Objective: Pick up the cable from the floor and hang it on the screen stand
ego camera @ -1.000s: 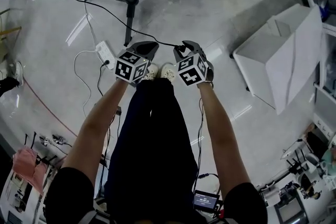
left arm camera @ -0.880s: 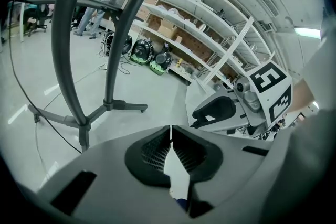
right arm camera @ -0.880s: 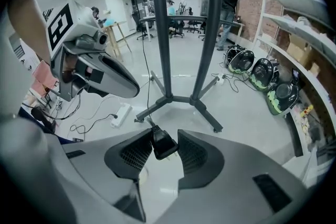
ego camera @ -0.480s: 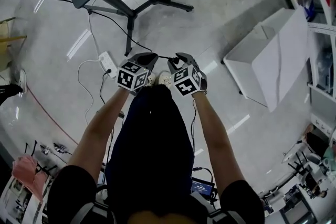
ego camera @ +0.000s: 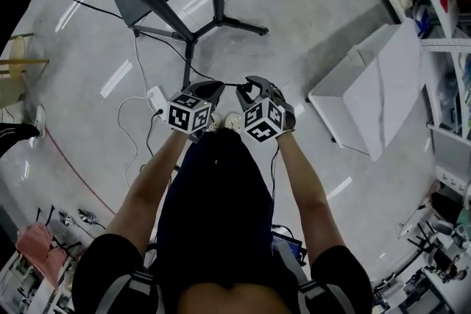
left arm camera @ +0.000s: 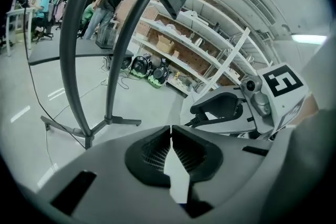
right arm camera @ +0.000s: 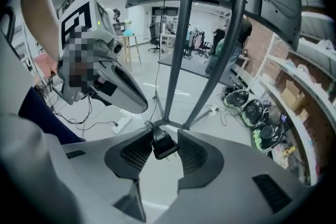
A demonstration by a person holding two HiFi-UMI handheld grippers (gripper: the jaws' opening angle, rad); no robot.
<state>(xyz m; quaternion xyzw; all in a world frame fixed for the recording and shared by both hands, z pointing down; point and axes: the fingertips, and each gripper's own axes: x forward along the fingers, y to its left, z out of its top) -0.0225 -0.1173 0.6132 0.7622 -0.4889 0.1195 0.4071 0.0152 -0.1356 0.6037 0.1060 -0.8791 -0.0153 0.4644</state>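
Right gripper (right arm camera: 164, 135) clamped on the black cable plug (right arm camera: 163, 145), held clear of the floor (ego camera: 309, 26) just short of the screen stand (right arm camera: 176, 60) base, left gripper (left arm camera: 171, 129) alongside, jaws pressed together.

The pale, glossy floor (ego camera: 309, 18) carries the splayed feet of the screen stand (ego camera: 218, 20) at twelve o'clock from the person's shoes (ego camera: 224, 121). A white power strip (ego camera: 157, 98) lies with its looping white lead at ten o'clock, and a black cable (ego camera: 165, 44) trails past the stand's feet. At three o'clock sits a big white box (ego camera: 375, 95), or perhaps a folded board.
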